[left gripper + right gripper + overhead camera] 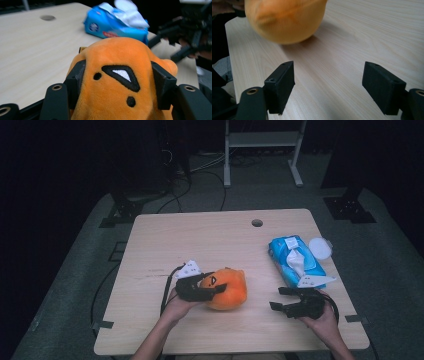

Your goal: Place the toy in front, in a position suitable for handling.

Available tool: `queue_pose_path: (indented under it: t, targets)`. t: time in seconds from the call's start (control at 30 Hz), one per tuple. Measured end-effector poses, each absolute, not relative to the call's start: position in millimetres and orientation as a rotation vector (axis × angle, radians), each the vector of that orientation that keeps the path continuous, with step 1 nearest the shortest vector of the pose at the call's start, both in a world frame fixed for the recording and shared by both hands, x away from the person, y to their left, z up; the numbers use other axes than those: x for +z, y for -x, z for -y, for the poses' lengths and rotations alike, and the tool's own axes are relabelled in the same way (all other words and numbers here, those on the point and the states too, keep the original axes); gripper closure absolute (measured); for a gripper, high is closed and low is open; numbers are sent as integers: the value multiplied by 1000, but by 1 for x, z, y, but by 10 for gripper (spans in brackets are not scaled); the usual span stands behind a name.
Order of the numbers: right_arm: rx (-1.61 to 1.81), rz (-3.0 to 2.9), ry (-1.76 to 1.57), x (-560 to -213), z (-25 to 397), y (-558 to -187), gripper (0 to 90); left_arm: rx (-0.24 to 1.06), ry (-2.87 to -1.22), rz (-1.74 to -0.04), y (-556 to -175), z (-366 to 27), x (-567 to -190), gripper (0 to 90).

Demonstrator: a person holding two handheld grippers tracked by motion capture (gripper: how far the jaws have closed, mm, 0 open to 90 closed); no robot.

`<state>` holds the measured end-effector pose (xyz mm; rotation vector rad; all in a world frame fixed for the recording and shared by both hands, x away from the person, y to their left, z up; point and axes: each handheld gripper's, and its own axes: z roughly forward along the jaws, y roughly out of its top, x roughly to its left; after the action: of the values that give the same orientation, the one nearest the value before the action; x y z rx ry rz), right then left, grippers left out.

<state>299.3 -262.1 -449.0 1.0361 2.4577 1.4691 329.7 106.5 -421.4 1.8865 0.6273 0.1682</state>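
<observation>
orange plush toy (pixel 120 82) clamped between the left gripper (pixel 120 87) jaws near the front of the table (pixel 200 235), right gripper (pixel 329 87) held wide apart off to its side, probably just above the wood, wipes pack (pixel 295 260) behind
</observation>
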Motion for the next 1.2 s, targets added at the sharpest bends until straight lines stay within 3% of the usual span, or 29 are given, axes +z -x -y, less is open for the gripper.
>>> queue_pose_path:
  t: [0.27,0.5,0.83,1.2]
  targets:
    - [1467,-2449,-1033,-447,263,-299,247,163,-1933,-594,-322,-101,-437,374]
    - [1479,-2434,-1018,-444,262,-298,247,172,-1955,-550,-317,-100,-442,269]
    - [1460,-2403,-976,-433,260,-304,248,175,-1969,-519,-318,-100,-446,202]
    - [1419,-2319,-941,-402,272,-325,248,182,-1966,-514,-316,-101,-448,188]
